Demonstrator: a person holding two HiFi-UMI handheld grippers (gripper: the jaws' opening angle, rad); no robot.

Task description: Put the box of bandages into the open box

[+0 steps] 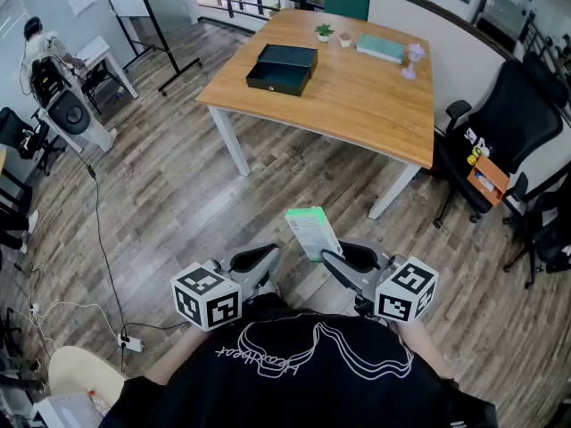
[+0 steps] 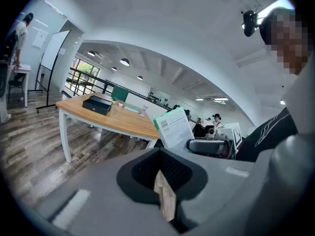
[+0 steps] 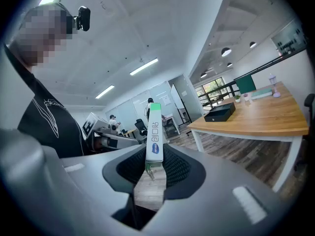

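The bandage box [image 1: 312,233], white with a green end, stands upright in my right gripper [image 1: 326,255], which is shut on its lower edge. In the right gripper view the bandage box [image 3: 154,136] rises edge-on from between the jaws of my right gripper [image 3: 153,167]. My left gripper [image 1: 259,259] is beside it, close to my body, shut and empty; its own view shows only a thin slit between the jaws of the left gripper [image 2: 165,193]. The open black box [image 1: 282,68] lies on the wooden table [image 1: 357,105], well ahead of both grippers.
On the table's far side are a teal book [image 1: 381,48], a small plant [image 1: 323,32] and small cups. A black office chair [image 1: 500,132] stands to the right. Wooden floor lies between me and the table. Cables [image 1: 98,239] run along the floor at left.
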